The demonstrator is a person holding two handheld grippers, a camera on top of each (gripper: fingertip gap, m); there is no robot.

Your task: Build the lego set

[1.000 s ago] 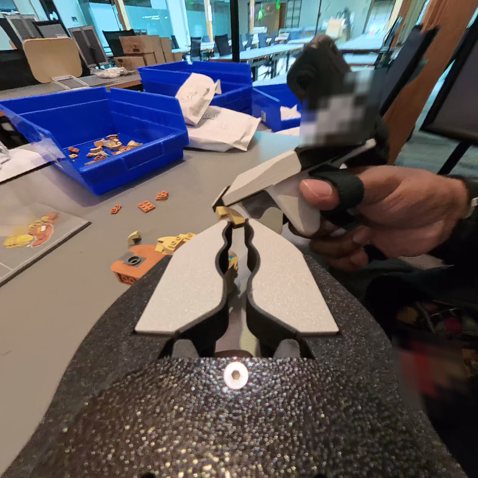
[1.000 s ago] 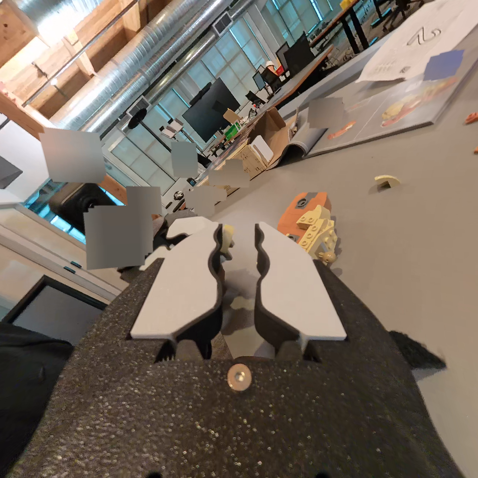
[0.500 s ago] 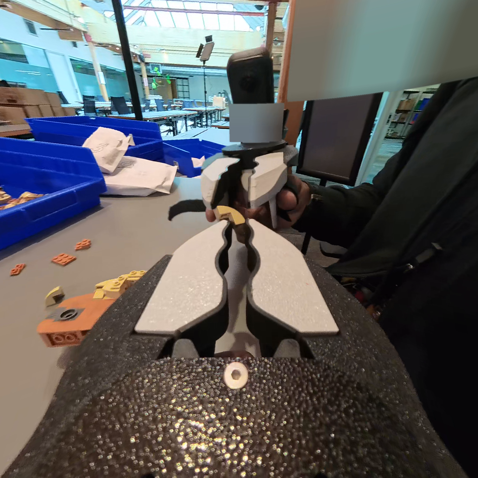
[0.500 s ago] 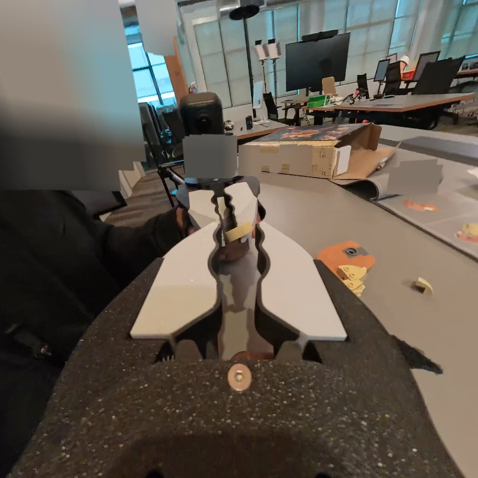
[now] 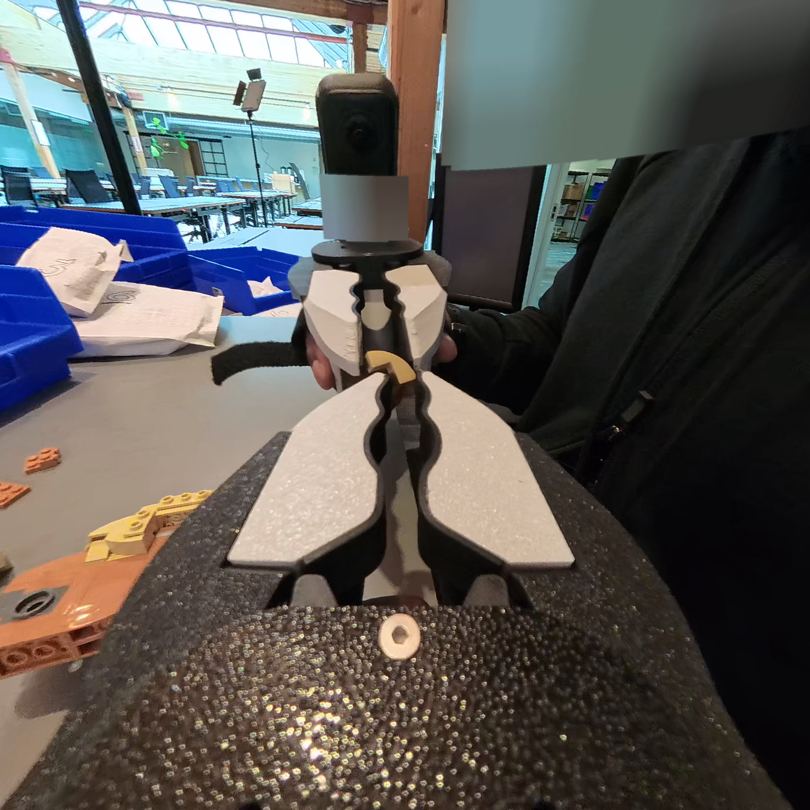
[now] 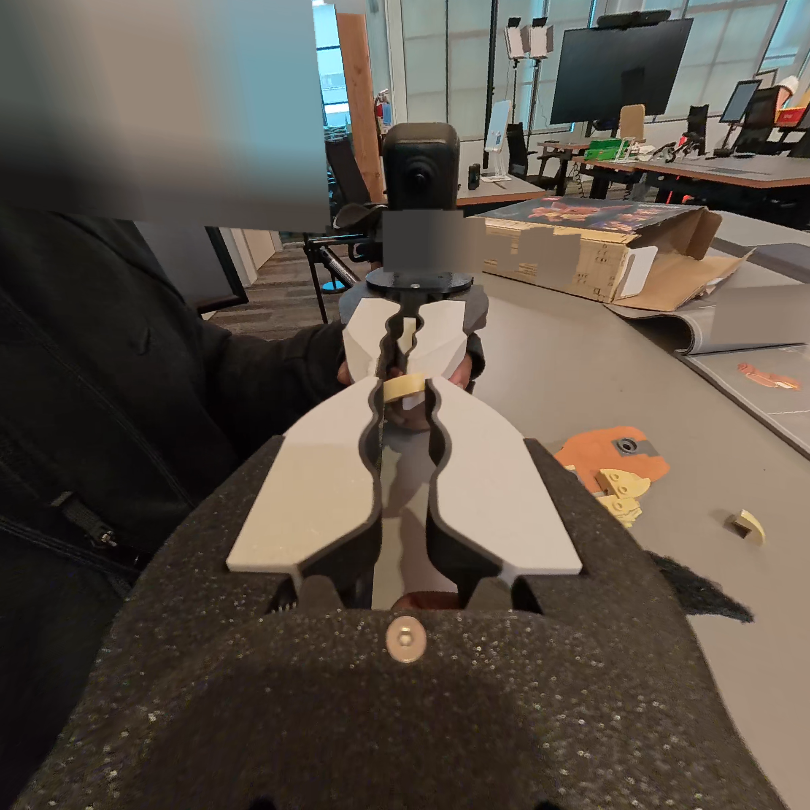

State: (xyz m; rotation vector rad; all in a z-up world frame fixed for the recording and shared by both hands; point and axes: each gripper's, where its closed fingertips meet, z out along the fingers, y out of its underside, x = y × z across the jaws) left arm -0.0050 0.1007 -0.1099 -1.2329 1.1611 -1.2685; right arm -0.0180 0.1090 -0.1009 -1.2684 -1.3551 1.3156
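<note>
Between both jaws, tan piece [image 5: 390, 365] half hidden.

— Left wrist view: mounted just behind the left gripper [image 5: 401, 381], looking forward along its fingers, level over the grey table [image 5: 144, 420], straight at the right gripper [image 5: 377, 324] close ahead.

— Right wrist view: same mounting behind the right gripper [image 6: 405, 388], facing back the opposite way, at the left gripper [image 6: 401, 346], equally close.

— Shared between them: the curved tan piece [image 5: 390, 364] at the fingertips, seen again from the other side [image 6: 403, 386]; also the orange-and-tan model [image 5: 83, 583] low on the table [image 6: 613, 464].
</note>
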